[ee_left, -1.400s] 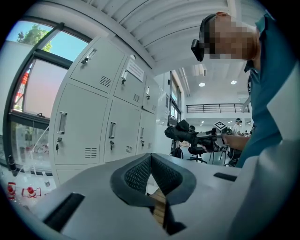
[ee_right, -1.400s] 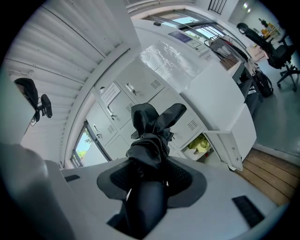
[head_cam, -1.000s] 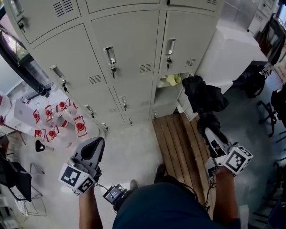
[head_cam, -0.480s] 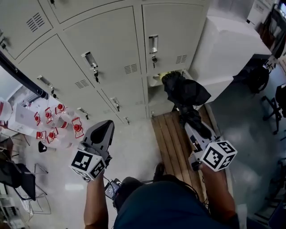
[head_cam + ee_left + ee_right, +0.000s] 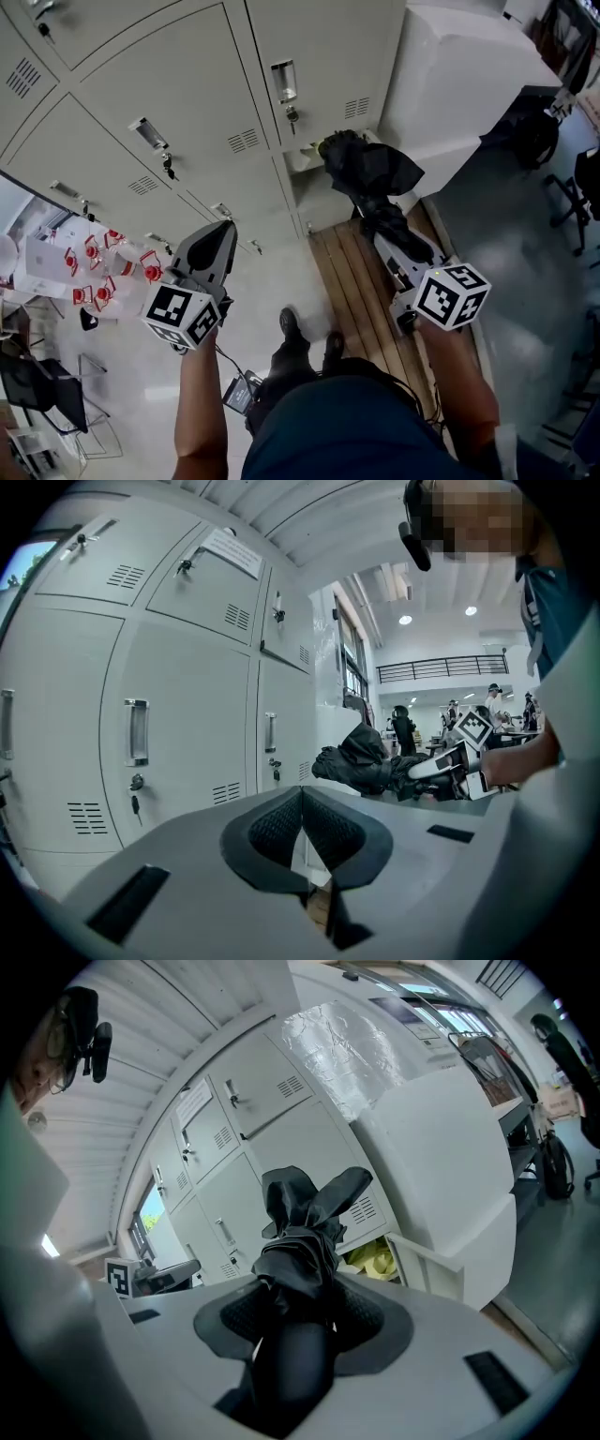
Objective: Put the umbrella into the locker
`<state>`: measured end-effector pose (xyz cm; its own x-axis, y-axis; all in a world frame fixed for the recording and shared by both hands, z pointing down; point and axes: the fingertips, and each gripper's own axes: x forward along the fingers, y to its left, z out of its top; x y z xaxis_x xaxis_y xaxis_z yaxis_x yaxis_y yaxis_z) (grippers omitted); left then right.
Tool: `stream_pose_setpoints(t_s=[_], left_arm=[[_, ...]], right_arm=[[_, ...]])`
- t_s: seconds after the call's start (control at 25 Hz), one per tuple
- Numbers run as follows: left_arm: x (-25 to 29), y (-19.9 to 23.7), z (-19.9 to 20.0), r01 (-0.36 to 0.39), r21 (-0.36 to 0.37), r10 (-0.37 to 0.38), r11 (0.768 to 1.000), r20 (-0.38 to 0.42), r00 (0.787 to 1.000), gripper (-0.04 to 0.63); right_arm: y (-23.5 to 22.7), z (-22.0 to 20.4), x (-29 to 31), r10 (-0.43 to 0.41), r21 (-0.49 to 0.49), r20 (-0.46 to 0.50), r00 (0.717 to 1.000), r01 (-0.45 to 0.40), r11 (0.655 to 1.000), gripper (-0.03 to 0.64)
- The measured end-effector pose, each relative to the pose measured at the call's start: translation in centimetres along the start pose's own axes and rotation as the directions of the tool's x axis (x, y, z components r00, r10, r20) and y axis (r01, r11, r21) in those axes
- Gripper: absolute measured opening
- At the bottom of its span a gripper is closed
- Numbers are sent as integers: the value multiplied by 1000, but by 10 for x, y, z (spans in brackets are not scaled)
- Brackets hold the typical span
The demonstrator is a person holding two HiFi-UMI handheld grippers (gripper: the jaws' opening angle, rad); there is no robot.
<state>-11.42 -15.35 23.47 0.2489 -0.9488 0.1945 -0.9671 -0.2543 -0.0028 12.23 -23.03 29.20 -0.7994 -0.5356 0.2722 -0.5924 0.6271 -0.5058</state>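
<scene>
Umbrella point(image 5: 367, 173), one only, black and folded, sits clamped in the right claw point(image 5: 389, 234), whose two jaws stand wide around its thick handle end; its loose fabric tip points at the single open locker compartment point(image 5: 302, 178) low in the grey bank and lies just in front of the opening, not yet inside. One yellow bundle point(image 5: 375, 1258) lies in that compartment. The left claw point(image 5: 217, 242) hangs level before the closed doors, well apart from the umbrella, its two jaws pressed together on nothing. Below, the person's two dark shoes point(image 5: 292, 328) stand beside one slatted wooden platform point(image 5: 352, 281) on the floor.
</scene>
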Motion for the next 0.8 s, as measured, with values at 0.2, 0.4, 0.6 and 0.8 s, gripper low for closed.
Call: stream_pose_setpoints(t_s=[0.2,0.4,0.6,0.8], left_arm=[[28,15,-12,24,-13,-24,1000,-3,1000,18],[47,29,-23,35,-38,-35,999,-6,999,18],[56,43,-38,41,-54,-42,998,-14,999,18],[60,53,-51,46,-69,-47,997,-23,999,18]], right_arm=[[-18,1,21,-16,21,-14,1000,16,1000,198],[-35,0,41,-36,22,-38,999,37,999,198],[-45,-10,58,-54,37,-55,997,56,998,198],[-55,-19,69,-69,45,-70,995,72,996,198]])
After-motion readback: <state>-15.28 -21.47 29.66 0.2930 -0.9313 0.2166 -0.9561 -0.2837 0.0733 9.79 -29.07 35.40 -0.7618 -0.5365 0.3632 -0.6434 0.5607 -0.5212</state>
